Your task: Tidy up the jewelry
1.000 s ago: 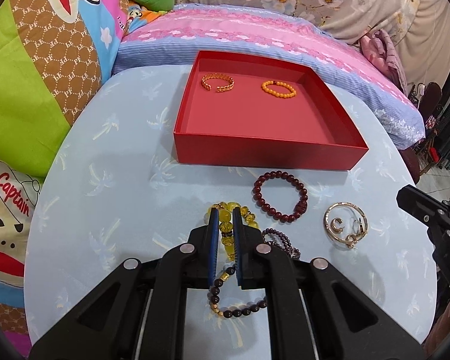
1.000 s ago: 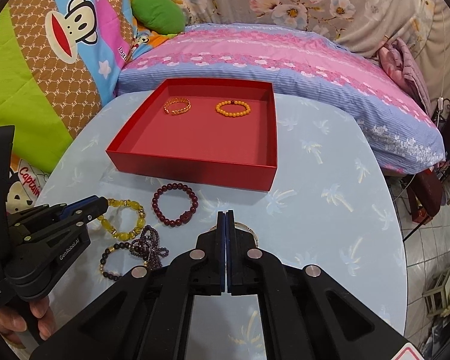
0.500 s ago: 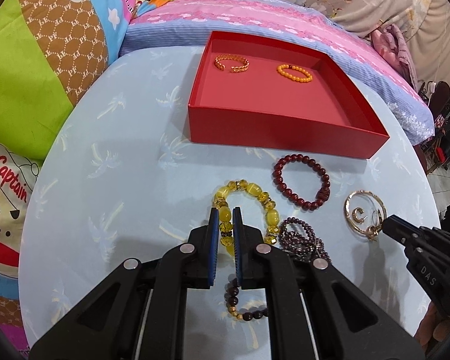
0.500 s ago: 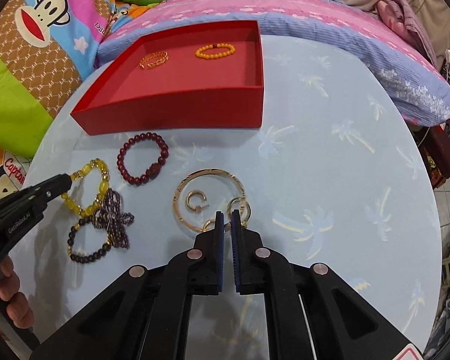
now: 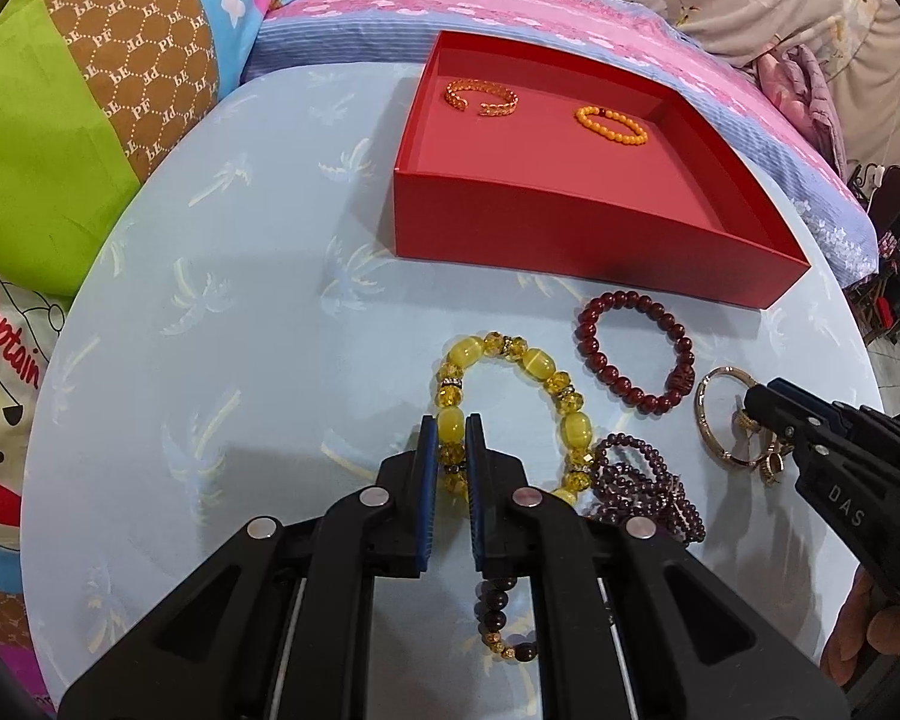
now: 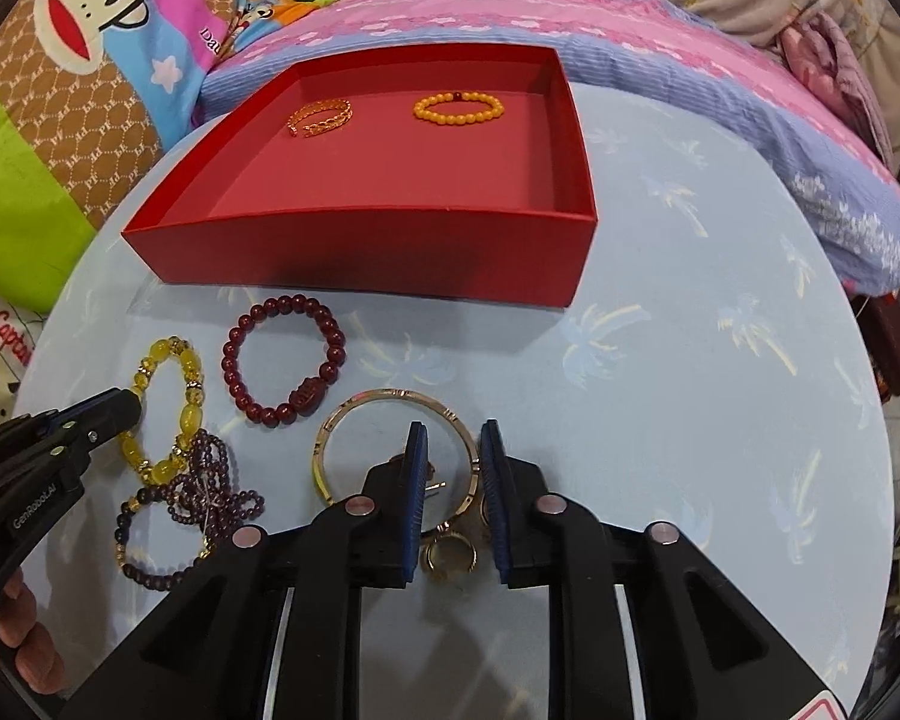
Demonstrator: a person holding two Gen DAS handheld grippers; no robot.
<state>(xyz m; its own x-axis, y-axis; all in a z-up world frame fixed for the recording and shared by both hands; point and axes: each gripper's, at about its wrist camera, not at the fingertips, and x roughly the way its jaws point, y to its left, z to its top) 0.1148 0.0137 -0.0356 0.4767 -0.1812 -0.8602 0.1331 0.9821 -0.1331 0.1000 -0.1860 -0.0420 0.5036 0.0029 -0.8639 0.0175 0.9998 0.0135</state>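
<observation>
My left gripper (image 5: 450, 427) is shut on the near side of the yellow bead bracelet (image 5: 510, 360), which lies on the table. My right gripper (image 6: 453, 438) is open, its jaws astride the right rim of the gold bangle (image 6: 390, 402), with small gold rings (image 6: 450, 555) between them. A dark red bead bracelet (image 6: 285, 360) lies in front of the red box (image 6: 360, 240). The box holds a gold cuff (image 6: 321, 116) and an orange bead bracelet (image 6: 459, 106). A purple bead tangle (image 6: 210, 489) and a dark bead bracelet (image 6: 150, 564) lie near left.
The round table (image 6: 690, 360) has a pale blue palm-print cloth. A bed with pink and blue bedding (image 6: 570, 18) runs behind it, and cartoon cushions (image 5: 60, 120) stand at the left. The table edge curves close on the right.
My left gripper has come down and forward onto the yellow bracelet. My right gripper has opened and moved forward over the gold bangle's rim.
</observation>
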